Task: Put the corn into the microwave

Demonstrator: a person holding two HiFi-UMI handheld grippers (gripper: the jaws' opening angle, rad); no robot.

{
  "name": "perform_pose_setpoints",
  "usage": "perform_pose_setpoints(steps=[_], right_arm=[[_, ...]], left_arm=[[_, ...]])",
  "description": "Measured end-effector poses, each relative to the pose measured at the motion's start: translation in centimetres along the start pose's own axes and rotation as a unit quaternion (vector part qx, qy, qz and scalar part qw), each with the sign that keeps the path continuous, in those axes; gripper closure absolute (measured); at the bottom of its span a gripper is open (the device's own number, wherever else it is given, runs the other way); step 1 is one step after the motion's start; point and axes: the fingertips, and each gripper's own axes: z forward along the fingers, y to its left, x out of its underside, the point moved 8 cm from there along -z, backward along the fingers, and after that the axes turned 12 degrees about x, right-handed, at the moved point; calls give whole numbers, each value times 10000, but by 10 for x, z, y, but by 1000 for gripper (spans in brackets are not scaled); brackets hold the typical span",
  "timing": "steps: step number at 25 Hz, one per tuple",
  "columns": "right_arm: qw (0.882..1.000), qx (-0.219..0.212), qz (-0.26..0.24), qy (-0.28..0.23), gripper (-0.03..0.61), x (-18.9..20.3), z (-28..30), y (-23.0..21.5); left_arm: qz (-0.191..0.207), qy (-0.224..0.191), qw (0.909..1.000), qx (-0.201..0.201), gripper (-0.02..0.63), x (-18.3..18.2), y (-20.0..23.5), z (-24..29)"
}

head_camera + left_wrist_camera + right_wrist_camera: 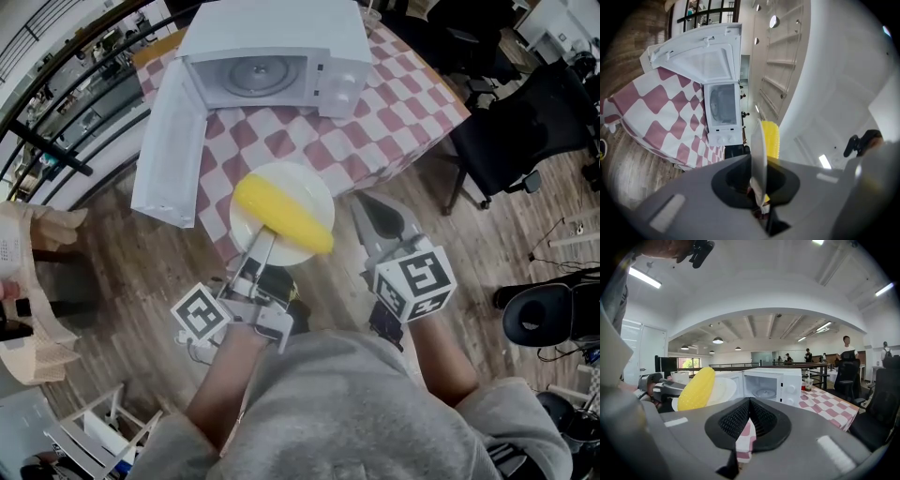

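Left hand-held gripper (265,236) level, tight on plate (292,177) rim under corn (281,216); right hand-held gripper (371,212) seemingly closed, empty, slightly nose-down.

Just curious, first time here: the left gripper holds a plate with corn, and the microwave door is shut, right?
No: the door of the microwave stands open, as the head view shows. The left gripper does hold the plate with the corn on it.
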Motion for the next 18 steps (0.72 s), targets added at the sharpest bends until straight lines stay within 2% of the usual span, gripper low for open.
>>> perform_pose_setpoints(steps=[18], right_arm=[[9997, 207, -83, 24, 581, -15, 76, 10]], left_arm=[[-4, 208, 9998, -52, 594, -72, 35, 36]])
